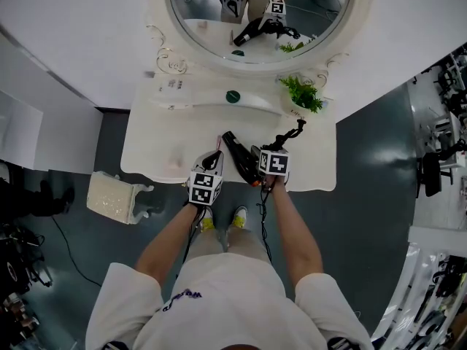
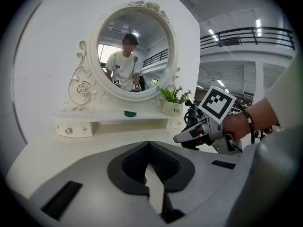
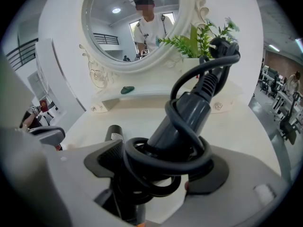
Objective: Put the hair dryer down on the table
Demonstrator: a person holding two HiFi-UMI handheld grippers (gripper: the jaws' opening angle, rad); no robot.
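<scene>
The black hair dryer (image 1: 239, 155) lies on the white vanity table (image 1: 157, 152), nozzle toward the mirror. Its grey handle (image 3: 187, 115), with the black cord (image 3: 165, 162) coiled round it, passes between the jaws of my right gripper (image 3: 156, 150). The jaws stand wide. The left pad lies against the coil, and a sliver of table shows at the right pad. The plug end (image 3: 222, 46) sticks up toward the plant. My left gripper (image 2: 149, 145) hovers just left of the dryer, shut and empty, over bare tabletop. From the left gripper view the right gripper (image 2: 201, 131) shows at the right.
An oval mirror (image 1: 255, 13) backs the table above a low shelf (image 1: 197, 97) that holds a small green object (image 1: 233, 96). A potted plant (image 1: 303, 93) stands at the back right. A white stool (image 1: 117, 195) sits on the floor at the left.
</scene>
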